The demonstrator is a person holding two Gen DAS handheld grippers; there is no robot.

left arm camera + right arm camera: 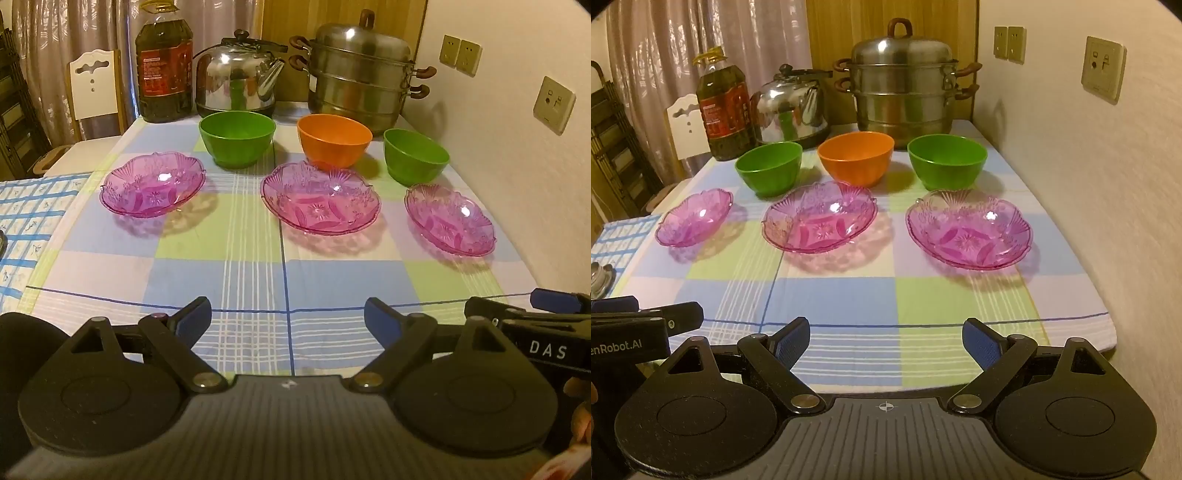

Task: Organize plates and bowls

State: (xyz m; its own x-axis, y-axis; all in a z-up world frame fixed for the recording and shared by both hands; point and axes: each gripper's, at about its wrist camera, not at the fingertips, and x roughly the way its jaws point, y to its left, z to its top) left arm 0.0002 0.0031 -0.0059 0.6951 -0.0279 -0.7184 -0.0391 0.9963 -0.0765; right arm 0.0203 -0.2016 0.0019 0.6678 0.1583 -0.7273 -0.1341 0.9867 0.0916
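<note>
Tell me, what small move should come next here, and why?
Probably reach the right gripper forward toward the nearest pink plate. Both it and the left gripper are open and empty, and all three plates and three bowls sit apart, nothing stacked yet.

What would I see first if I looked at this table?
First you would notice three see-through pink patterned plates in a row across the checked tablecloth: left, middle and right. Behind them stand a left green plastic bowl, an orange plastic bowl and a right green plastic bowl. At the back, a tall steel steamer pot shines beside a steel kettle.
</note>
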